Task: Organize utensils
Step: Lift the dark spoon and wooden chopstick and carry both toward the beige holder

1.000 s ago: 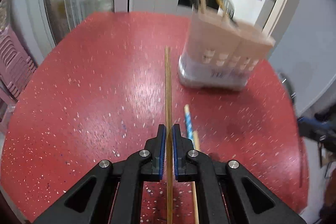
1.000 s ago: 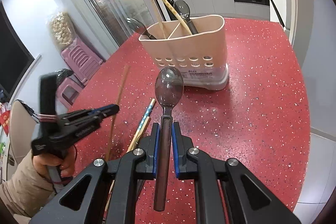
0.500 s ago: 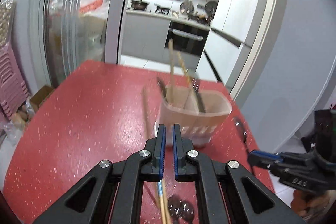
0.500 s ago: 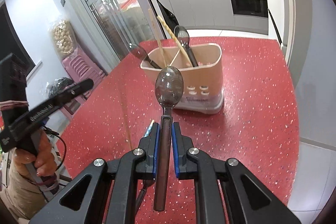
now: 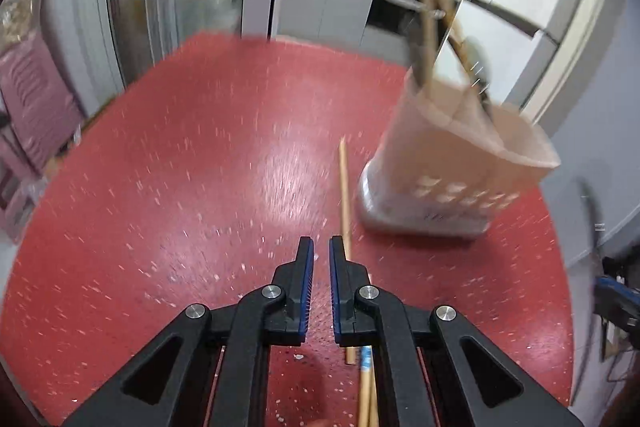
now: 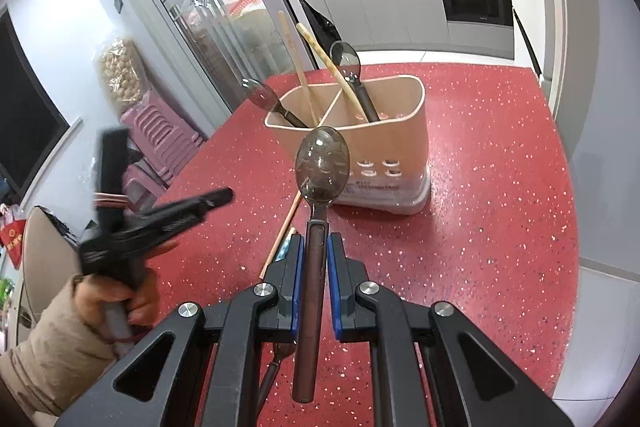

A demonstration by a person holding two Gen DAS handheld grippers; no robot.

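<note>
Right wrist view: our right gripper [image 6: 316, 255] pinches the dark handle of a brown translucent spoon [image 6: 322, 163], bowl pointing up toward frame centre, in front of the beige utensil caddy [image 6: 400, 131]. The caddy stands on the red speckled table [image 6: 500, 187], centre of frame. It holds two wooden chopsticks [image 6: 298, 67] and two dark spoons [image 6: 346, 59] leaning in its compartments; we cannot tell which compartment each sits in.

A loose chopstick [image 6: 286, 223] lies on the table just left of the right gripper's fingers, running toward the caddy's base. Our left gripper [image 6: 216, 195] shows at middle left, blurred, above the table.

Left wrist view (motion-blurred): the left gripper [image 5: 321, 259] has its jaws slightly apart, a narrow gap, nothing between them. A bare chopstick [image 5: 344, 187] lies on the table just right of the fingers, with a blue-patterned one [image 5: 365, 367] at lower centre. The caddy [image 5: 460, 147] is at upper right.
</note>
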